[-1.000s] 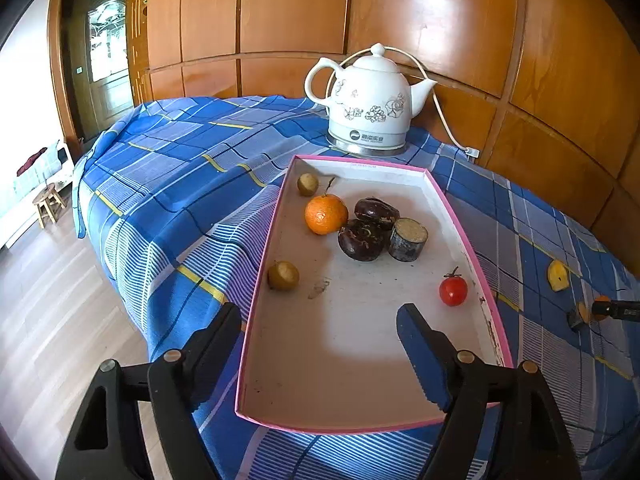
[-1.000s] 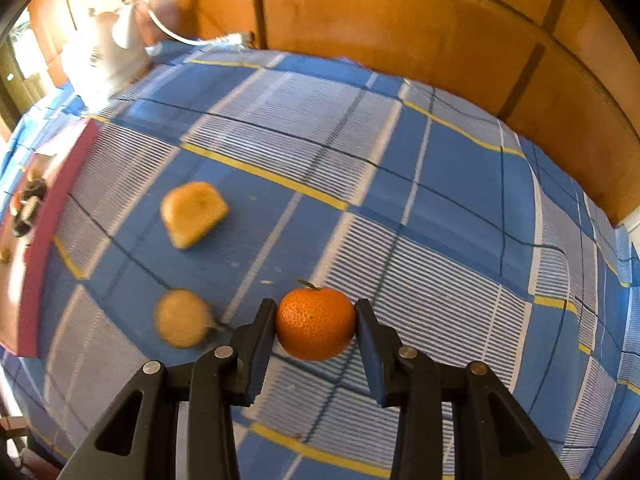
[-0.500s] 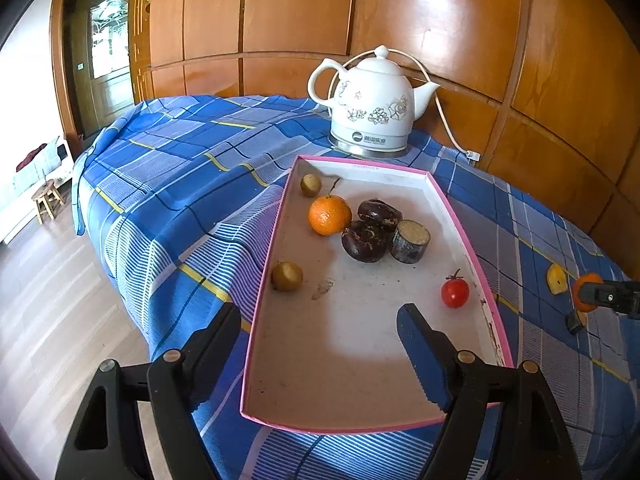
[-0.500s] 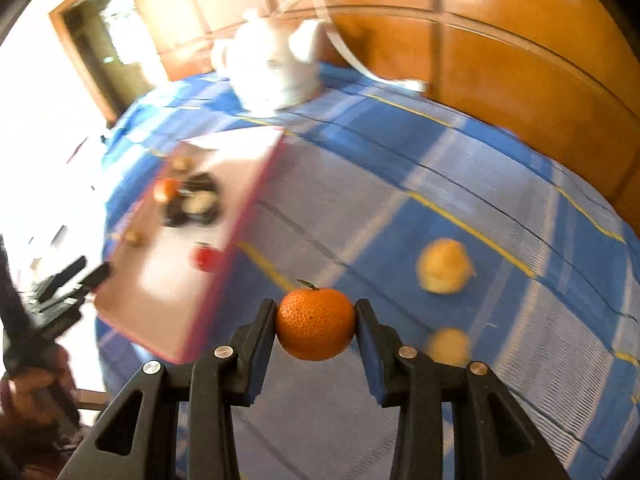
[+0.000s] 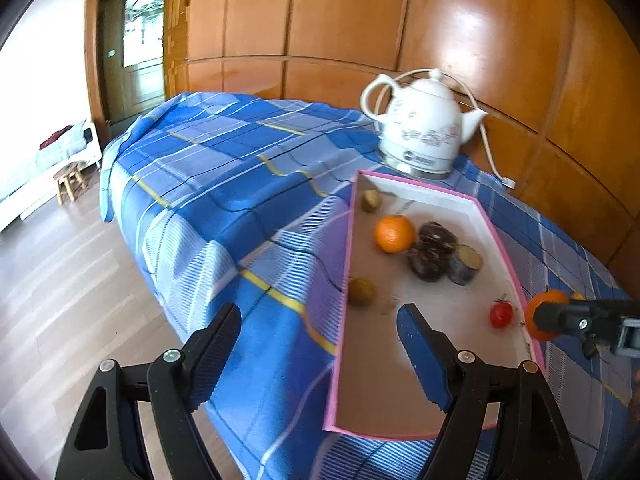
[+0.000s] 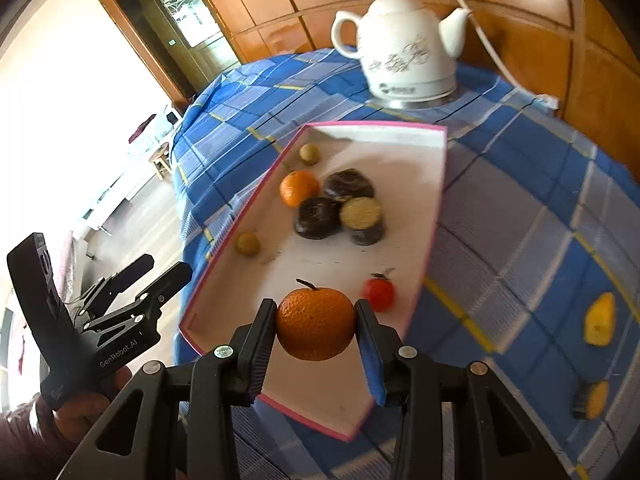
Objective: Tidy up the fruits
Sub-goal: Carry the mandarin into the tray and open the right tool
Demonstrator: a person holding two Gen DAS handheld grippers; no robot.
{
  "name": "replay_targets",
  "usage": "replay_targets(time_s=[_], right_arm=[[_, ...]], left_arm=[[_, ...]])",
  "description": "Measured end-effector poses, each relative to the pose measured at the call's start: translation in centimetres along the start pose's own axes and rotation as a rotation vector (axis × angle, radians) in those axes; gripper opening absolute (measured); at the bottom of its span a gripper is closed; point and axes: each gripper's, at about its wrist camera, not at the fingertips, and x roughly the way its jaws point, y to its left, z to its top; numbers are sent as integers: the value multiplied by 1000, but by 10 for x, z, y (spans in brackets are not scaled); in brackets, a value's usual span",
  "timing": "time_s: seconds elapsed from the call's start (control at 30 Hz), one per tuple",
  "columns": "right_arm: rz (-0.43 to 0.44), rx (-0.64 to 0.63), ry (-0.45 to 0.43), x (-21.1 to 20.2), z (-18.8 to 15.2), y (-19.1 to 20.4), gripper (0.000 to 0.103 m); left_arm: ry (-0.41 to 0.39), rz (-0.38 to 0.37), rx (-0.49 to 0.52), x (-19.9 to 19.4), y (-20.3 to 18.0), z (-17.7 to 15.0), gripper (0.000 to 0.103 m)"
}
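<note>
My right gripper [image 6: 317, 330] is shut on an orange tangerine [image 6: 316, 323] and holds it over the near right edge of the pink-rimmed tray [image 6: 436, 216]; it shows at the tray's right rim in the left wrist view [image 5: 545, 315]. The tray [image 5: 347, 264] holds another tangerine [image 5: 394, 233], two dark fruits [image 5: 430, 258], a cut piece [image 5: 466, 266], a red tomato [image 5: 501, 314] and two small brown fruits [image 5: 361, 291]. My left gripper [image 5: 320, 348] is open and empty at the tray's near left corner.
A white electric kettle [image 5: 424, 128] with its cord stands behind the tray by the wooden wall. Two yellow fruit pieces [image 6: 599, 319] [image 6: 592, 399] lie on the blue checked cloth right of the tray. The table edge drops to a wooden floor on the left.
My right gripper has carried the tangerine left from the cloth to the tray's right edge. My left gripper has shifted left and stayed open.
</note>
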Motion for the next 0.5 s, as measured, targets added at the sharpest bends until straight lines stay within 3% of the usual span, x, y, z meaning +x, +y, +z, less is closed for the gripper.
replay_targets(time_s=[0.37,0.5], right_arm=[[115,136,72,78,22,6,41],[148,162,58,77,23,3,52]], left_arm=[[12,-6,-8,4,6,-6,81],[18,-9,-3,7,4,-8,81]])
